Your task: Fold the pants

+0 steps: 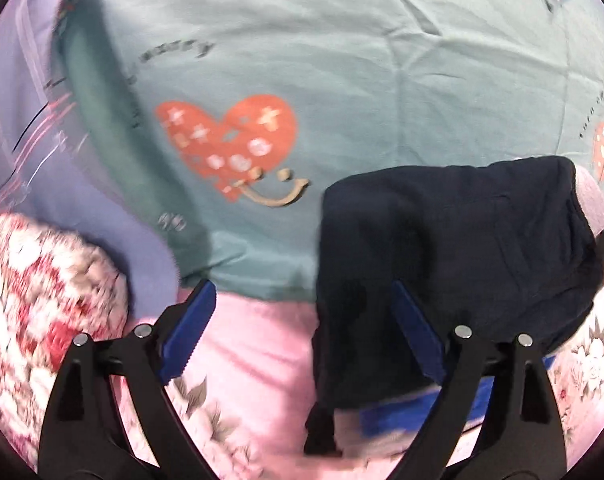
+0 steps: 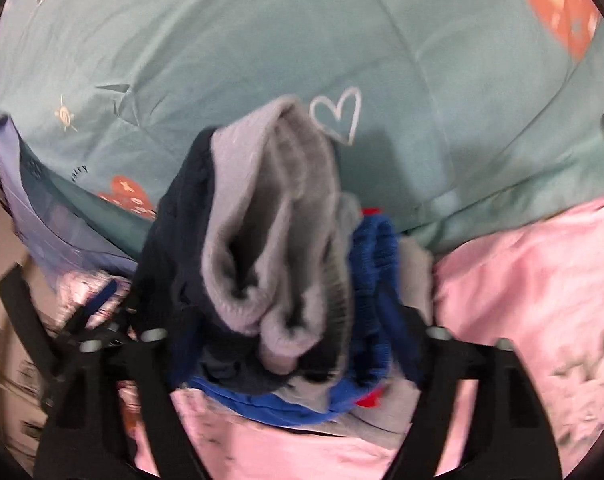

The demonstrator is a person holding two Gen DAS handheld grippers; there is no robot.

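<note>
folded pants on the bed, both grippers released

from the left: the left gripper [image 1: 302, 300] has its jaws spread wide with only pink sheet [image 1: 254, 344] between them; the dark pants [image 1: 453, 264] lie as a bundle ahead and right of it, over its right finger. the right gripper [image 2: 286, 320] is also spread, the pants' grey lining heaped between its fingers, unpinched, teal quilt [image 2: 262, 40] beyond.
</note>
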